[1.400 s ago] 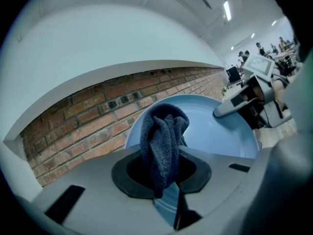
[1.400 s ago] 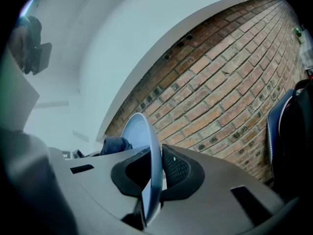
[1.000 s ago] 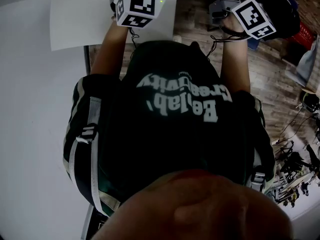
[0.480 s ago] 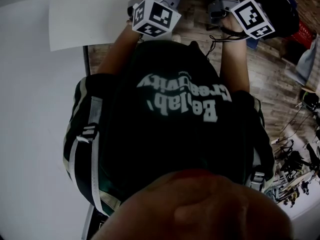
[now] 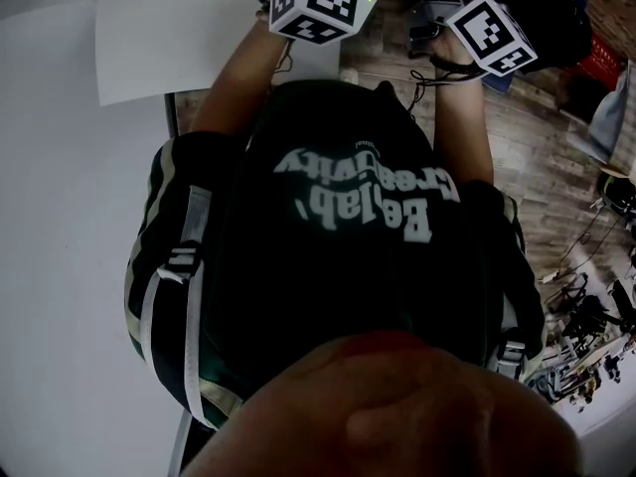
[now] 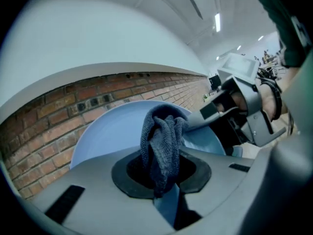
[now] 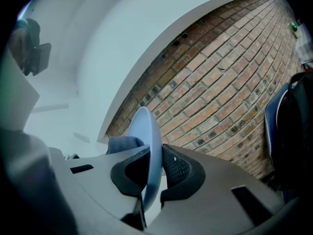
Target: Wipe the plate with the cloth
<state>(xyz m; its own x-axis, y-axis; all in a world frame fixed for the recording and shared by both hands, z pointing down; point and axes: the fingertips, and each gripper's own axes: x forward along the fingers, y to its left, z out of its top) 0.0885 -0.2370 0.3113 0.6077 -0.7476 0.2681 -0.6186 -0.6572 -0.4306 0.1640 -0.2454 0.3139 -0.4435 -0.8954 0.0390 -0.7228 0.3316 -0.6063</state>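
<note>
Pinching the bunched cloth [image 6: 162, 141] in the closed left gripper [image 6: 164, 182], press it onto the plate [image 6: 107, 131], clamped upright in mid-air at its rim by the right gripper [image 7: 151, 176]. Sweep broad, light arcs without levering that rim loose.

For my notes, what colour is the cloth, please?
The cloth is dark blue-grey; left gripper view shows it best.

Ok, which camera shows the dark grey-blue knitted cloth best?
The left gripper view: the dark grey-blue knitted cloth hangs bunched between the left gripper's jaws, in front of the pale blue plate. The right gripper view shows only a scrap behind the plate's rim; the head view shows none.
</note>
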